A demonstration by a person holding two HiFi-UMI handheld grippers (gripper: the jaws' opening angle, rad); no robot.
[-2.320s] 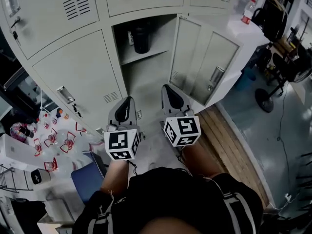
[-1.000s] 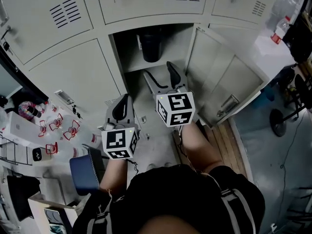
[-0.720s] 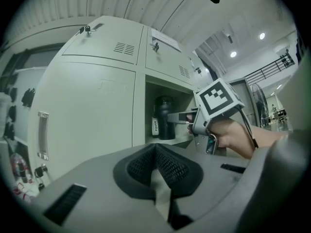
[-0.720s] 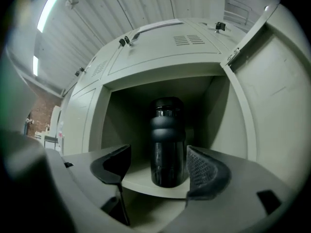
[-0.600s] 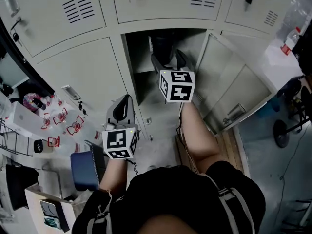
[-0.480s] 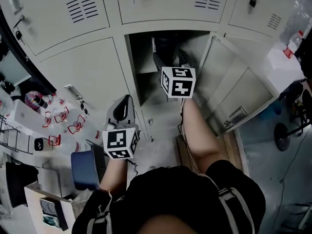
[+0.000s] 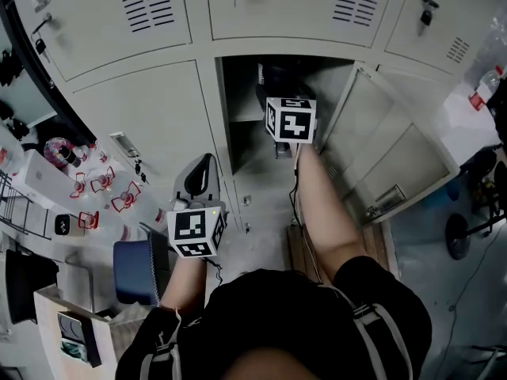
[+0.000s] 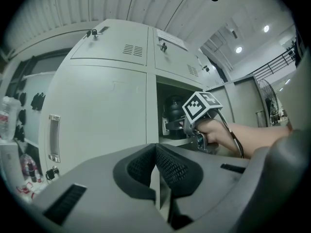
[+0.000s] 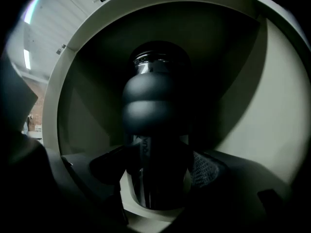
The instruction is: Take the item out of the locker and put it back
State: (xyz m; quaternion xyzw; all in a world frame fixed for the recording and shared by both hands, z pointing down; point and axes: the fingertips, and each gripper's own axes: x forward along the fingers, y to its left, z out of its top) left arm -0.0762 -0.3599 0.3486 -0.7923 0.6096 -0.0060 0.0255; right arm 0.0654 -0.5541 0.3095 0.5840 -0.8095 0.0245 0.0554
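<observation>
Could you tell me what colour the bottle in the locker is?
The bottle is black, seen best in the right gripper view.

The jaws of the right gripper (image 9: 158,178) are hidden in the head view behind its cube (image 7: 290,119), and the bottle (image 7: 279,76) is mostly covered. In the right gripper view, pad contact is lost in shadow, and the label (image 9: 144,152) cannot be read.

The dark bottle (image 9: 155,125) bears a short line of pale letters (image 9: 144,153) running lengthwise up its lower side. It is perhaps a brand name, but the view is too dim and blurred to spell out. No other print can be read.
</observation>
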